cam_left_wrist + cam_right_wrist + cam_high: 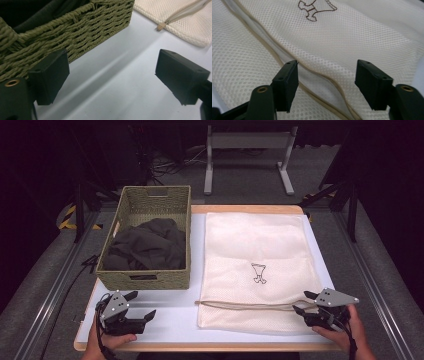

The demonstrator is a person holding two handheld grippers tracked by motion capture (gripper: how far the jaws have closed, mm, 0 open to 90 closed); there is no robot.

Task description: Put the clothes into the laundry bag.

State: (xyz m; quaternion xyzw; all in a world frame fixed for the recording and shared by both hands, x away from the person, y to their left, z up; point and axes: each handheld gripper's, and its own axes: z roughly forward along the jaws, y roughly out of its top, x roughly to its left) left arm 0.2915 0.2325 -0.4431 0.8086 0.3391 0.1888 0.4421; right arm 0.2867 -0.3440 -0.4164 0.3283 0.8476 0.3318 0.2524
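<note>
A cream mesh laundry bag (255,255) lies flat on the white table mat (170,320), with a small brown emblem (258,273) on it and a tan drawstring (240,305) across its near end. Left of it, a green woven basket (150,232) holds a dark crumpled garment (147,245). My left gripper (144,304) is open just in front of the basket, over bare mat. My right gripper (300,301) is open at the bag's near right corner. In the right gripper view its jaws (327,67) straddle the bag's hemmed opening (287,55) without touching the mesh (362,32).
In the left gripper view the basket wall (82,27) is close on the left and the drawstring's end (161,25) lies at the upper right. A wooden table edge (200,347) runs along the front. Metal rails flank the table, and a grey stand (247,150) sits behind it.
</note>
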